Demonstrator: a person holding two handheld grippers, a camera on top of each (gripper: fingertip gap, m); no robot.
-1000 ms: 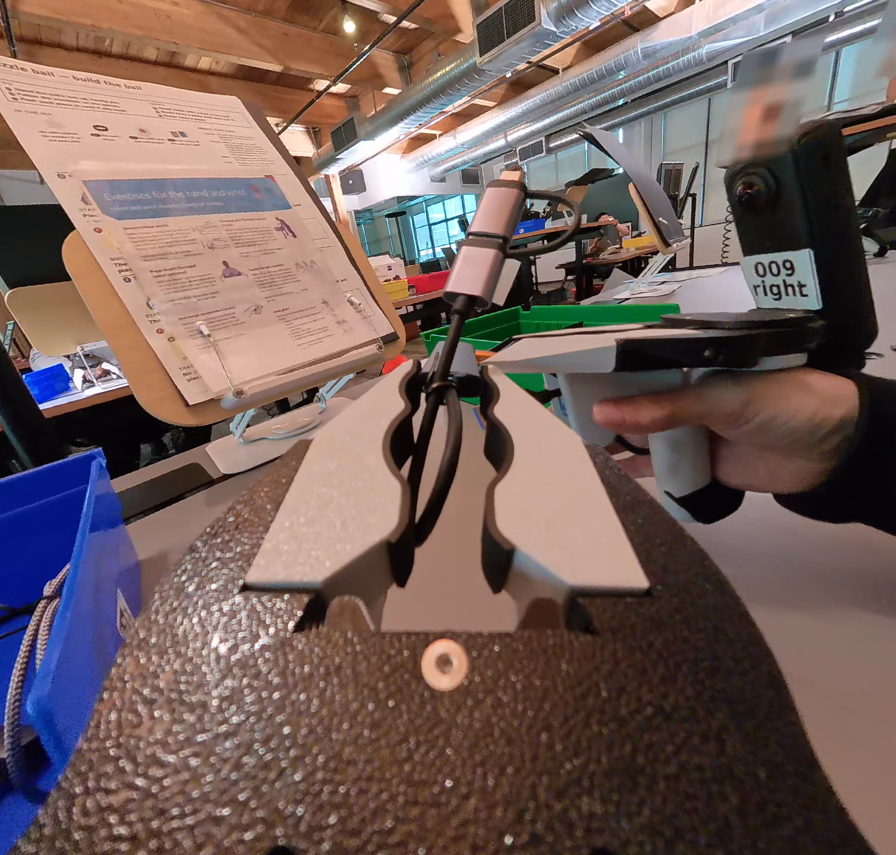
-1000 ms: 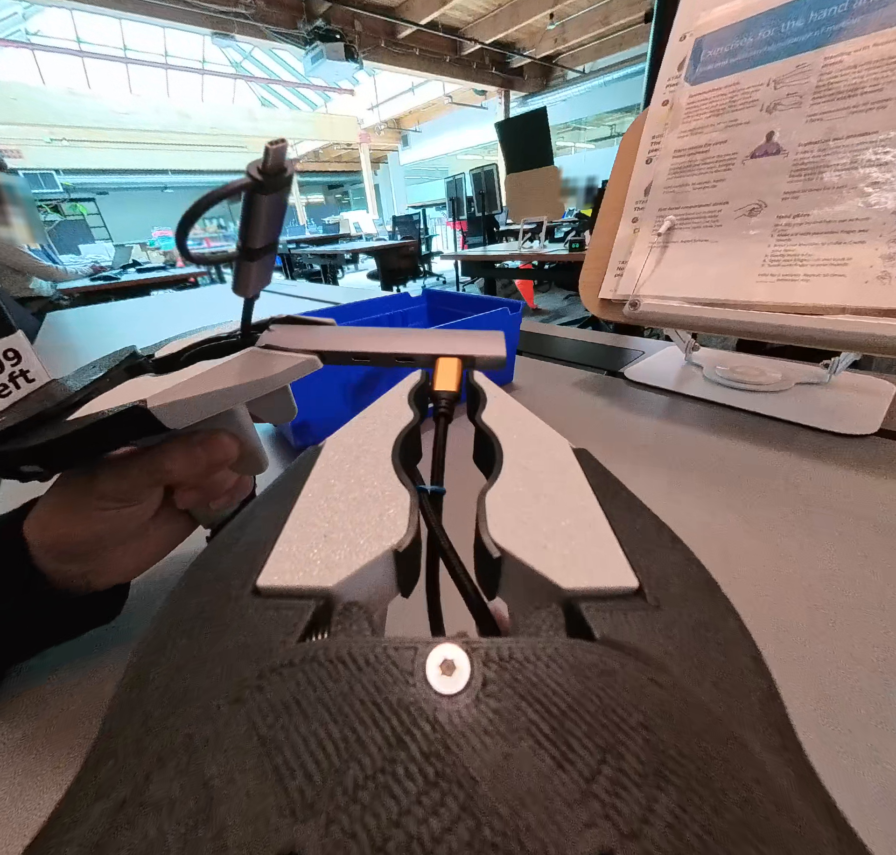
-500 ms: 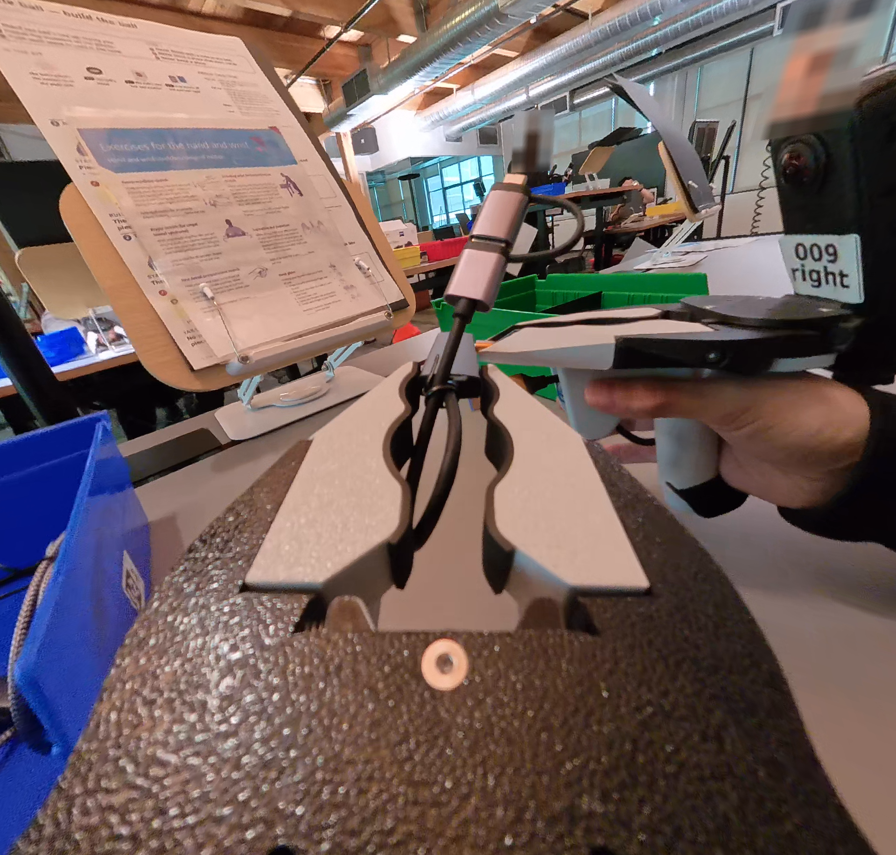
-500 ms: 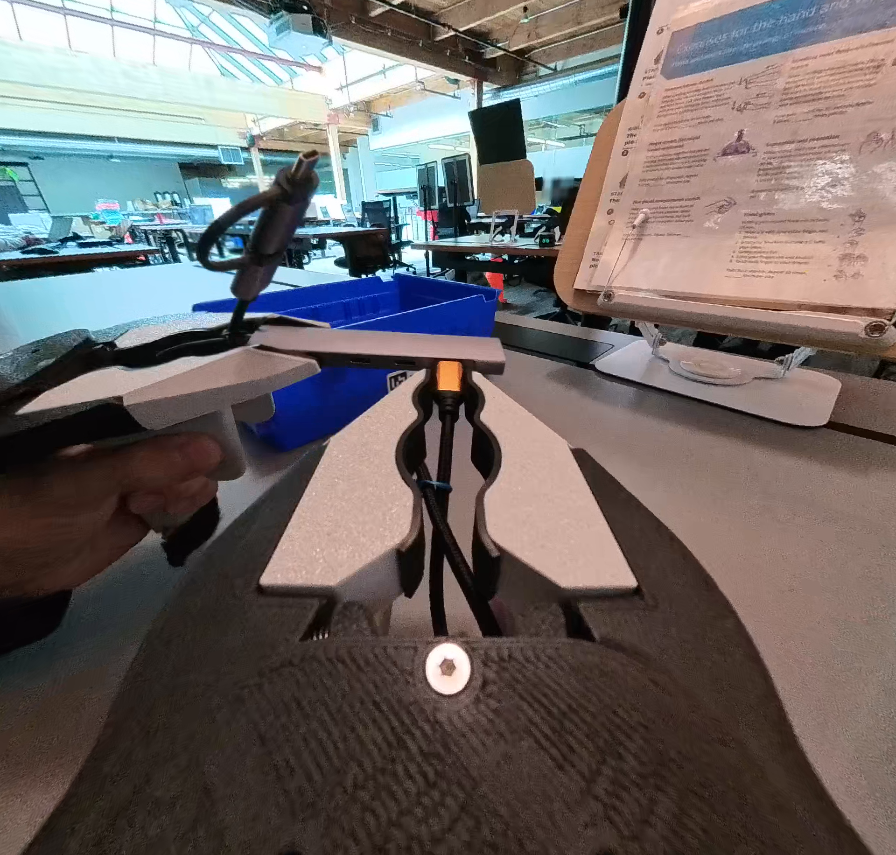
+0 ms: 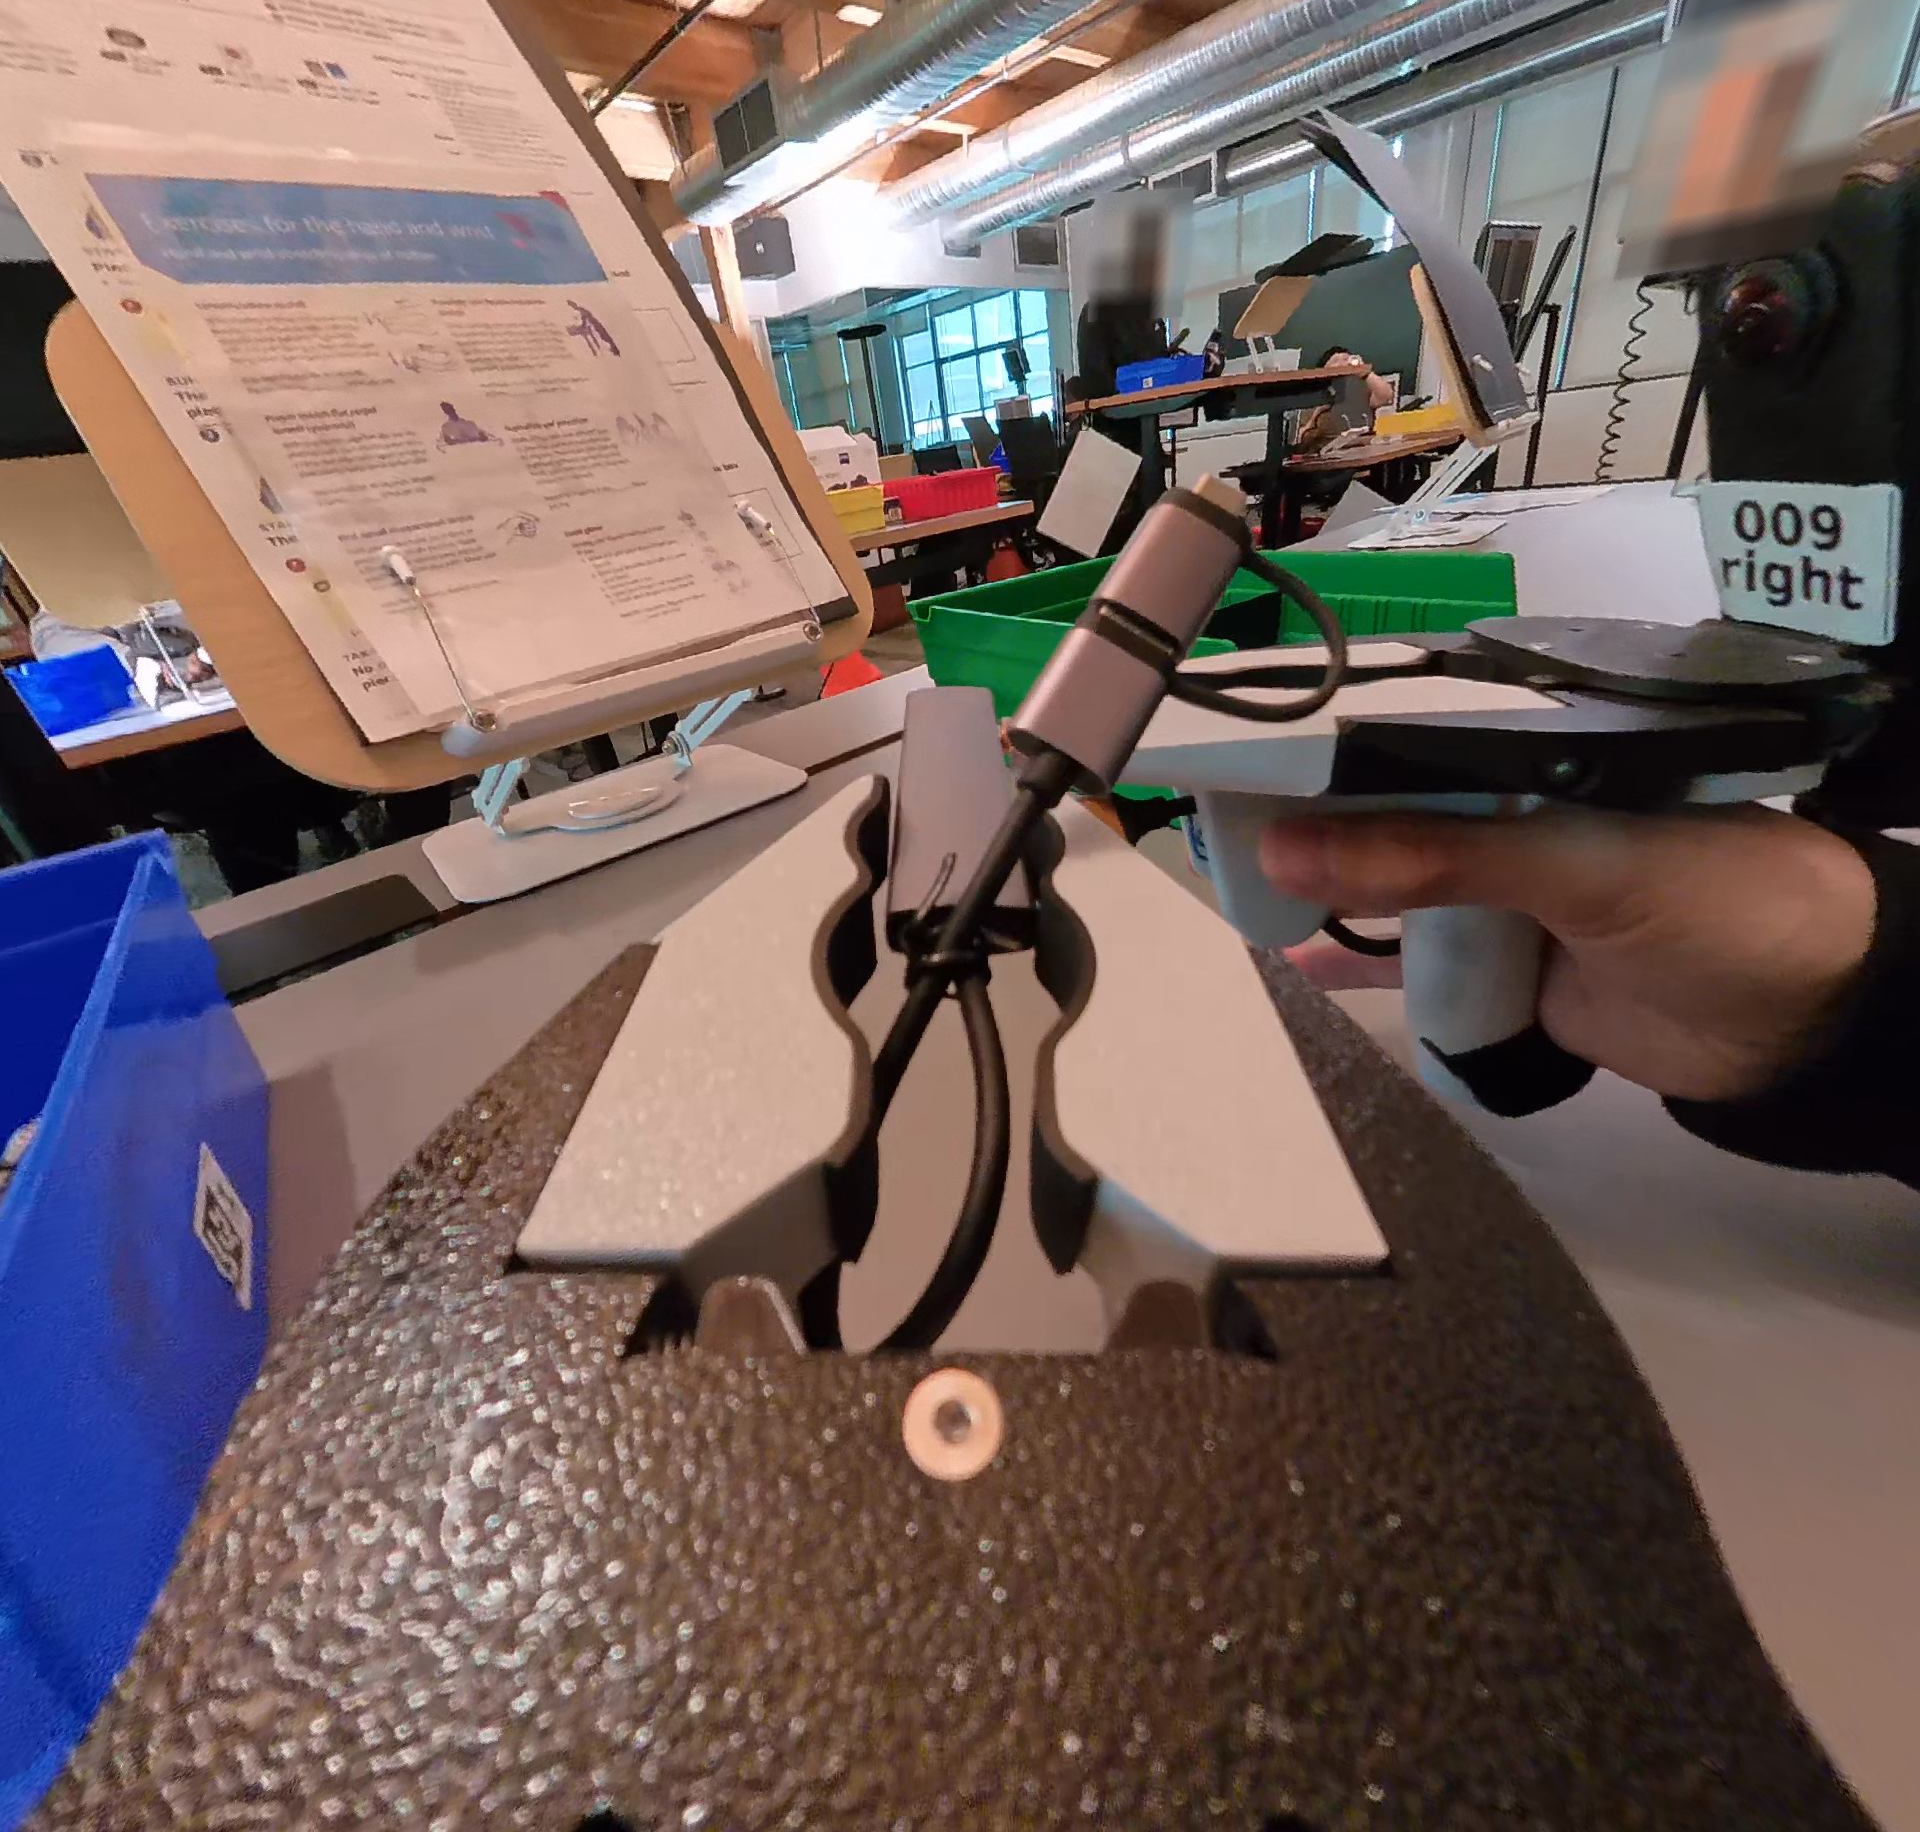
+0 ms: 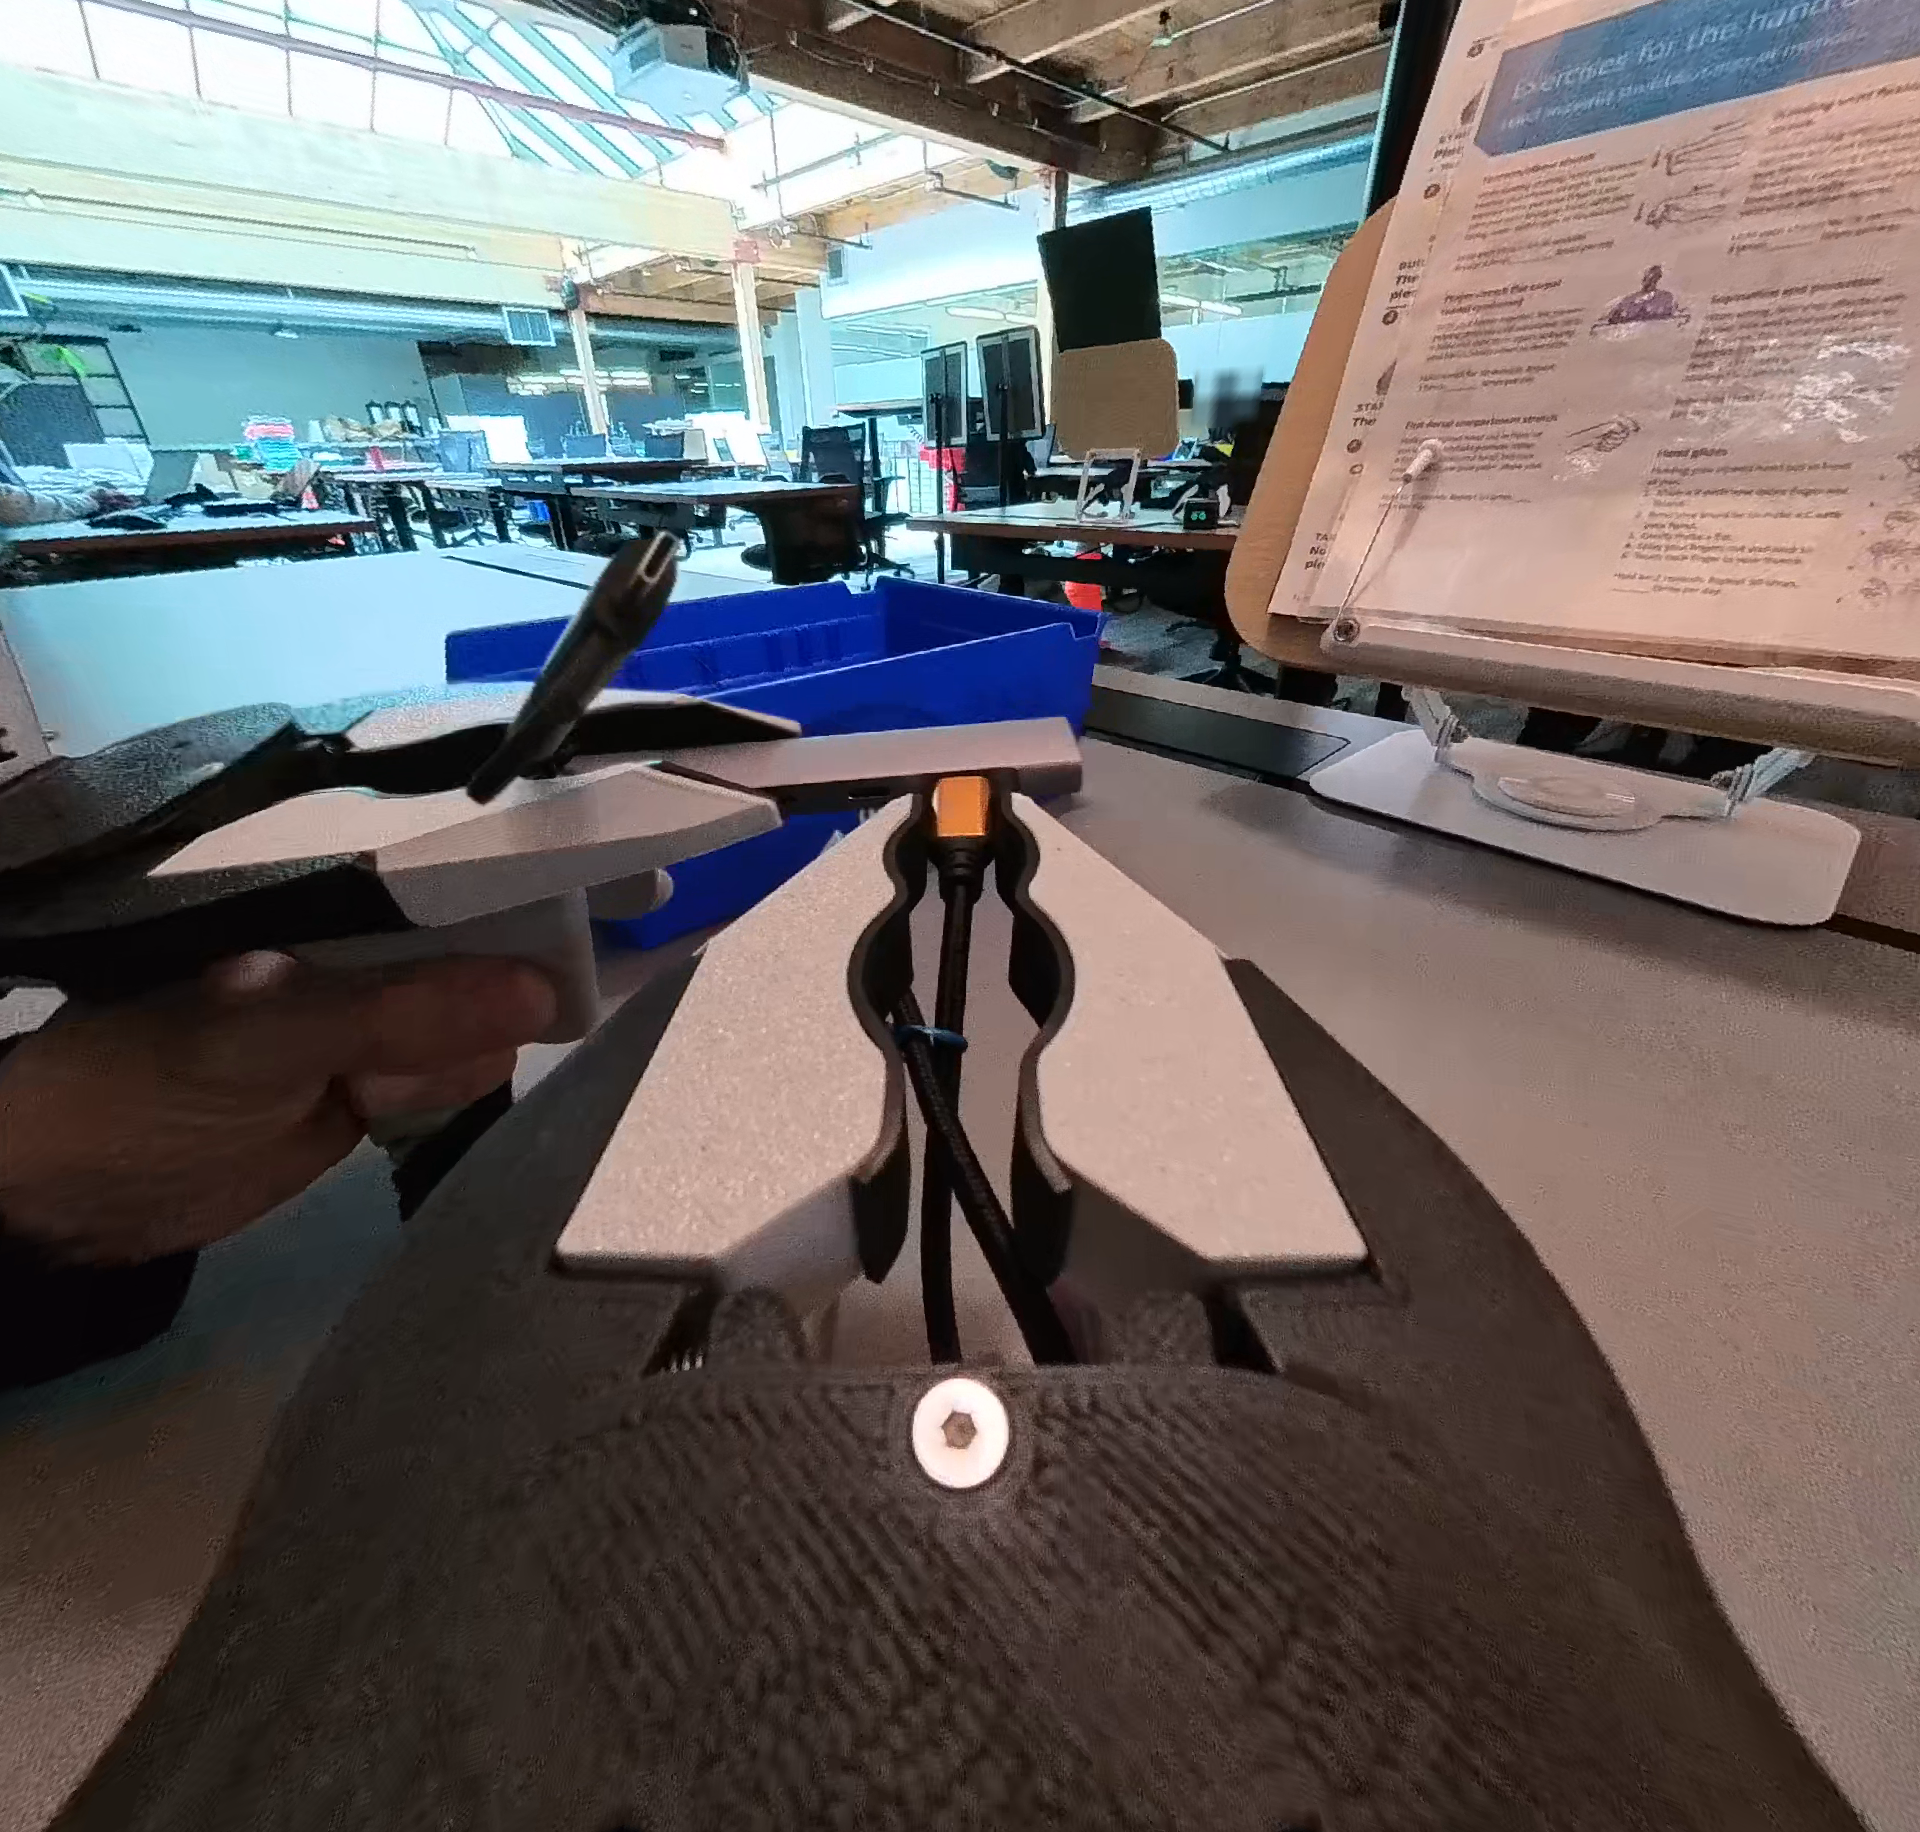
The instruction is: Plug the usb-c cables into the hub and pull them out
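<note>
Both grippers clamped: left gripper (image 5: 961, 847) on hub (image 5: 940, 795), right gripper (image 6: 958, 826) on orange plug (image 6: 958, 814).

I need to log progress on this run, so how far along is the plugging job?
Done: the left gripper grips the grey hub, held off the table.
In hand: the right gripper holds the orange-tipped cable at the hub's edge; whether it is seated, I cannot tell.
Left: the hub's own plug dangles free; pulling out remains.

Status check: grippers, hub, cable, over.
Left gripper shut on hub. Right gripper shut on orange plug, seated at the hub's edge. Nothing in the way.
</note>
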